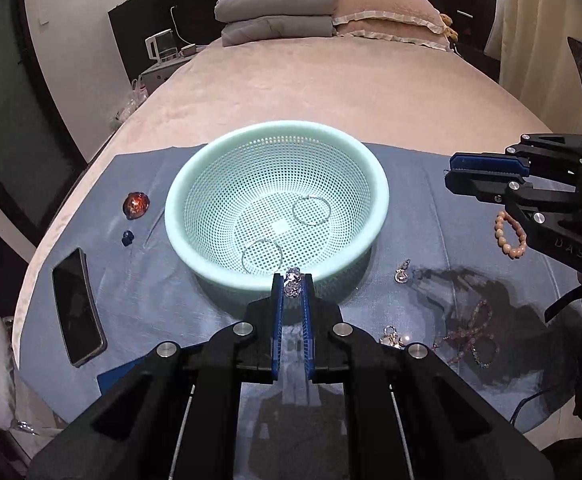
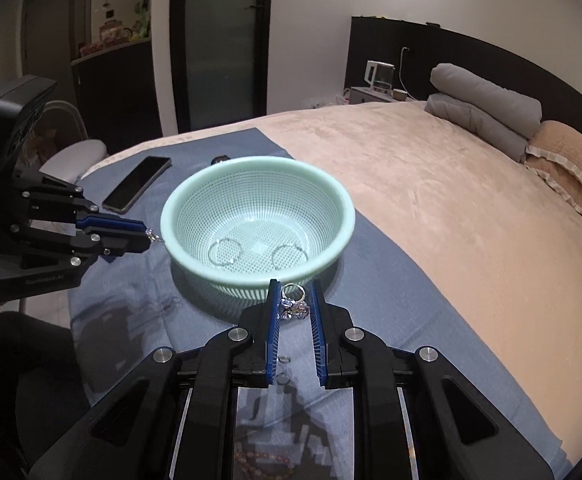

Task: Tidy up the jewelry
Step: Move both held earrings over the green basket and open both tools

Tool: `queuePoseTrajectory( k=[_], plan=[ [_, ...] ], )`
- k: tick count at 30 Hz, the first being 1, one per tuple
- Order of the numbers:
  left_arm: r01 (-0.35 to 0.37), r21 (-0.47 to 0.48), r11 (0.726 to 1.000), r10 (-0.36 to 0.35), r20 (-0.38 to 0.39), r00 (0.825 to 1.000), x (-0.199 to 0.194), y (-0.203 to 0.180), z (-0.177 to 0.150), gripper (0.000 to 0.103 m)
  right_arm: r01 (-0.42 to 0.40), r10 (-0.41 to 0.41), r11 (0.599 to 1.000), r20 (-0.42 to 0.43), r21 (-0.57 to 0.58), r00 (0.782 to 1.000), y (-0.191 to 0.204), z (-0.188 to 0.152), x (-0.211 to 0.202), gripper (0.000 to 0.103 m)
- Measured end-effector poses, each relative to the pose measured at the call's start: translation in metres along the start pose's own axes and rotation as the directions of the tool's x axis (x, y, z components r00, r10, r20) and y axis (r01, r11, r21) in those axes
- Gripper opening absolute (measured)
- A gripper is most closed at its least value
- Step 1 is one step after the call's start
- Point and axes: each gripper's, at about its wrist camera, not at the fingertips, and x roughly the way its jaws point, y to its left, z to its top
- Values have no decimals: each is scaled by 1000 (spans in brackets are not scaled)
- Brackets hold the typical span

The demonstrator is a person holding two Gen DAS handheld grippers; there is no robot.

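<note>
Pinching crystal earring in left jaws; right jaws loosely around ring cluster.

One basket, two hoop earrings, one phone.

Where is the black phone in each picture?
Left wrist view: the phone lies at lower left on the blue cloth, left of the green basket.
Right wrist view: the phone lies at upper left, behind and left of the basket.
Shared landmark: the green basket with two hoop earrings inside.
</note>
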Motion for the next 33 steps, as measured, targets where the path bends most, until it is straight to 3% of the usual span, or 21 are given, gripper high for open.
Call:
queuePoseTrajectory(
  k=[10,20,30,31,32,33],
  plan=[
    [-5,33,999,6,-19,1000,32,14,23,9,-34,34,999,4,-19,999,5,27,40,14],
    [21,7,1000,-21,-62,998,76,34,24,9,-54,54,998,-52,12,997,1,27,92,14],
    [14,-11,1000,-15,-51,999,71,37,21,11,-33,34,999,-44,35,998,-2,29,89,16],
    [13,-13,1000,-13,-46,999,67,37,21,13,-24,26,999,-43,38,999,-3,29,85,23],
    [7,-14,1000,-7,-38,999,63,37,21,23,-16,17,999,-39,41,999,-5,29,81,38],
    [-2,-15,1000,2,-30,1000,58,36,20,36,-7,8,999,-29,46,1000,-6,28,76,45]
  ],
)
